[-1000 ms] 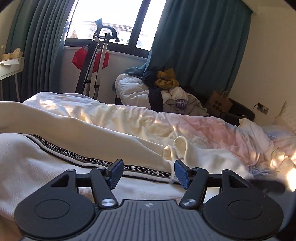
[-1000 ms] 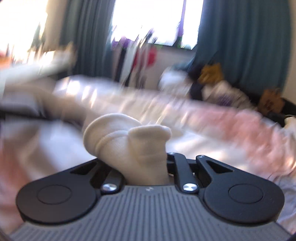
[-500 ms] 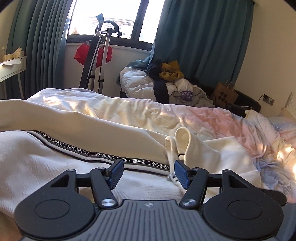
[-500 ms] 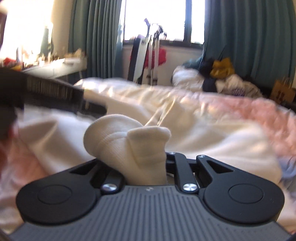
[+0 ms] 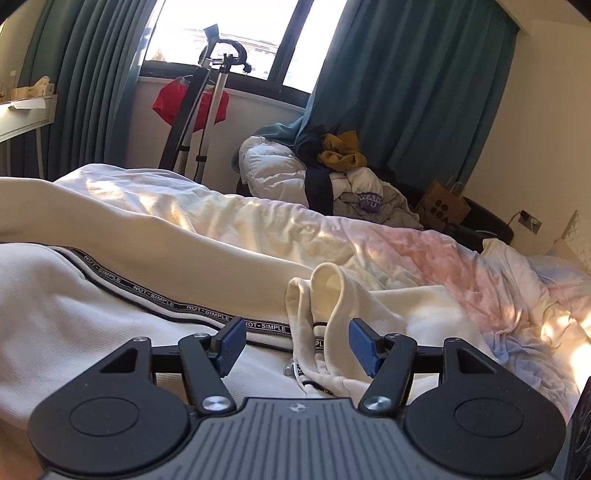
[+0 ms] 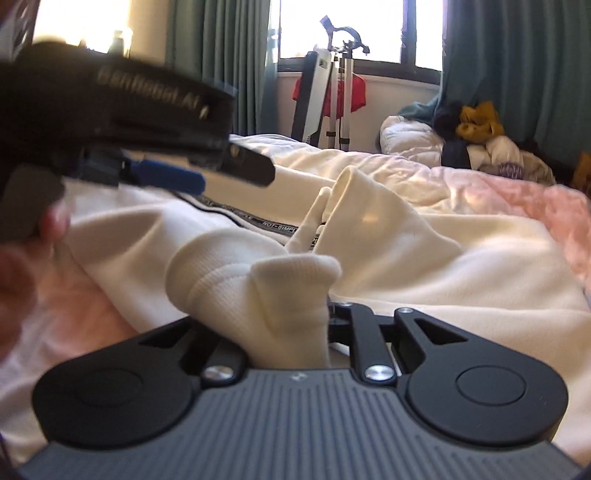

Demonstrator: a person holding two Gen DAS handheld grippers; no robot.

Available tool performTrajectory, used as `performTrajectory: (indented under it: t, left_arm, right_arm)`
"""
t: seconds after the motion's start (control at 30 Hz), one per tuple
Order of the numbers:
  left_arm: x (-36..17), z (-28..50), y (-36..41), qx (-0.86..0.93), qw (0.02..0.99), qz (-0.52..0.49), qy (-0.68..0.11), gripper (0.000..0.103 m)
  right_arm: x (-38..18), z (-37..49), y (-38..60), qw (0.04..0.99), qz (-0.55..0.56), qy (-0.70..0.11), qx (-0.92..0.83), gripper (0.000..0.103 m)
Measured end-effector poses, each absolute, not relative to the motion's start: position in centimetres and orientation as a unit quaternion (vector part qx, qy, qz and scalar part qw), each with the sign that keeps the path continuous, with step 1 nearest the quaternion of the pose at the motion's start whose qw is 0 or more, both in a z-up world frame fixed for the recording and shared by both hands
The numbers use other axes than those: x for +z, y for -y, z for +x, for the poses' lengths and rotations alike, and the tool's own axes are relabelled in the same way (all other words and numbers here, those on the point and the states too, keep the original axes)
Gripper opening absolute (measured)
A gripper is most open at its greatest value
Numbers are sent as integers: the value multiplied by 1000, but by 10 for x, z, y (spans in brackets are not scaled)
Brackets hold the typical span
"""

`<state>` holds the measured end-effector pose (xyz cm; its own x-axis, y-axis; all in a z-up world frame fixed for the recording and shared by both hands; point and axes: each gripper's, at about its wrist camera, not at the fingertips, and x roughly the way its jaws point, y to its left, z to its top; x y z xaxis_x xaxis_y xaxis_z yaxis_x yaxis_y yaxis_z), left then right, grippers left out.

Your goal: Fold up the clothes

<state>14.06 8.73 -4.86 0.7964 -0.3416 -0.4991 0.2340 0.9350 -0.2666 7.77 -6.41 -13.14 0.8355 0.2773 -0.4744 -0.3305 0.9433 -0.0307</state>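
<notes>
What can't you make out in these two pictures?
- Right gripper: jaws hidden by the cream garment bunched between them, right wrist view.
- Left gripper: near and blurred, its lettering unreadable, right wrist view.
- Garment type: its left end is cut off by the edge, left wrist view.

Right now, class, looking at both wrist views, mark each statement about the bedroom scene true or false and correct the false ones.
1. The right hand-held gripper is shut on a bunch of cream garment. True.
2. The left hand-held gripper is clamped on the garment. False: its jaws stand open, with a fold of the cream cloth between the blue pads, not pinched.
3. A black band with white lettering runs along the garment. True.
4. The curtains are red. False: they are teal; the red thing is a cloth hanging under the window.
5. A brown paper bag stands beyond the bed, by the wall. True.
</notes>
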Motion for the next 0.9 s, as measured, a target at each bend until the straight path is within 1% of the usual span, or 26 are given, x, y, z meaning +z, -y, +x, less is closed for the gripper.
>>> performTrajectory:
  t: [0.13, 0.23, 0.3, 0.33, 0.37, 0.4, 0.43, 0.47, 0.5, 0.7, 0.9]
  left_arm:
    - [-54, 140, -79, -166, 942, -80, -280, 64]
    - [-57, 138, -80, -154, 944, -76, -283, 64]
    - [-56, 134, -83, -142, 945, -78, -284, 64]
    - [-54, 131, -87, -135, 946, -81, -284, 64]
    - [-51, 128, -90, -128, 947, -83, -284, 64]
    - [-49, 126, -93, -120, 947, -86, -284, 65]
    - [-45, 121, -99, -111, 948, -93, -284, 69]
    - [-42, 117, -104, -101, 948, -100, -284, 71]
    - [-38, 113, -110, -91, 949, -107, -282, 79]
    - [-14, 92, -155, -45, 940, -178, -289, 84]
    - [-6, 91, -201, -24, 926, -222, -303, 88]
  right_arm:
    - [-135, 82, 68, 955, -34, -248, 159, 17]
    - [-135, 83, 70, 955, -25, -250, 156, 21]
    - [-131, 82, 75, 952, -10, -256, 166, 34]
    - [-129, 80, 77, 950, -3, -262, 170, 38]
    - [-127, 79, 80, 948, 3, -267, 175, 46]
    - [-124, 77, 82, 946, 3, -269, 180, 50]
    - [-120, 74, 84, 945, 3, -270, 185, 52]
    - [-117, 71, 86, 943, 2, -272, 189, 57]
    - [-114, 69, 90, 944, 7, -272, 187, 59]
    - [-97, 53, 110, 942, 57, -272, 187, 59]
    - [-77, 36, 114, 951, 55, -234, 196, 60]
